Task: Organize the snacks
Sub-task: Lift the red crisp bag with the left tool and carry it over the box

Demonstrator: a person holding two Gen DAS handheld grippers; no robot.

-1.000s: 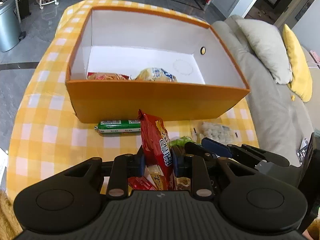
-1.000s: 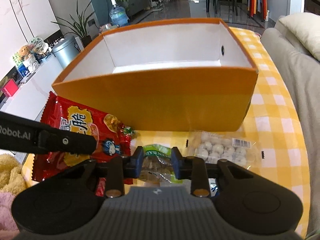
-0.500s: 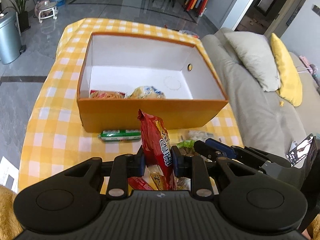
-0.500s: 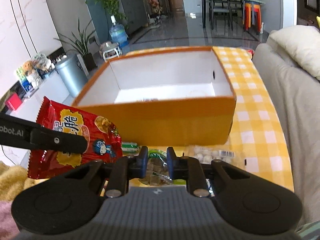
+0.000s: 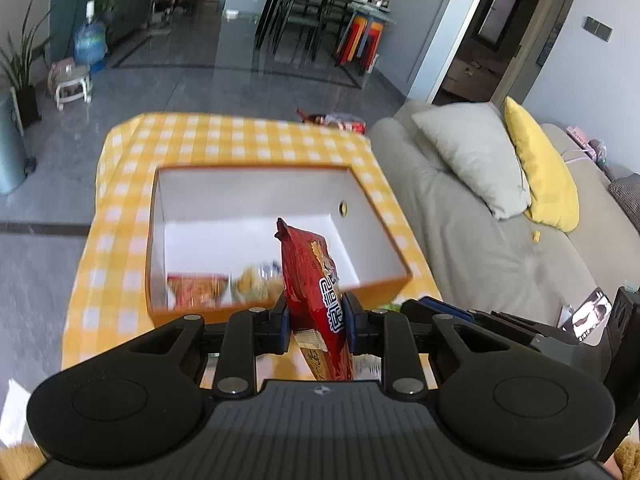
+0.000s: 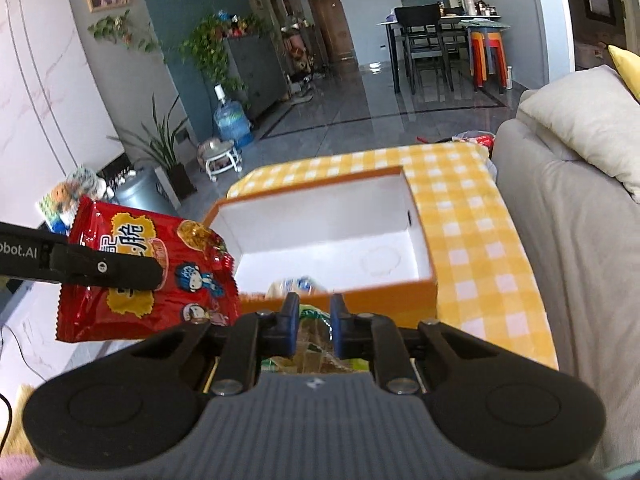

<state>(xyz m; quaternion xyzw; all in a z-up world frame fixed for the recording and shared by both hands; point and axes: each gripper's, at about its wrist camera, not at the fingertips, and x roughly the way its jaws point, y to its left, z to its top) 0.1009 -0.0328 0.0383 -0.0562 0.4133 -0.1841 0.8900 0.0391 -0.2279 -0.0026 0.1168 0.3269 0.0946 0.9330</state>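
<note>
My left gripper (image 5: 316, 322) is clamped on a red snack bag (image 5: 316, 280), the pads pressing both faces, and the bag stands edge-on, its top corner pointing to twelve o'clock over the orange box (image 5: 394, 280). Its lower end drops behind the gripper body, out of sight. From the right wrist view that same bag (image 6: 160, 276) shows its printed face at nine o'clock, and the left gripper's finger (image 6: 108, 268) crosses it as a dark bar, cut off at the frame edge. The box (image 6: 424, 240) sits open on the yellow checked tablecloth (image 6: 480, 232), at twelve o'clock from both cameras. Inside, against the near wall, I make out a reddish packet (image 5: 196, 290) and a pale packet (image 5: 256, 286), both smeared by blur, so I can't read them. My right gripper (image 6: 314, 326) is pinching a clear packet with a green top (image 6: 314, 338); most of it hides between and below the fingers, and the contents look brownish but I can't tell what they are. In the left view, something green (image 5: 390, 305) peeks out at three o'clock of the fingers, too little to identify. A grey sofa (image 5: 480, 248) runs along the right.
</note>
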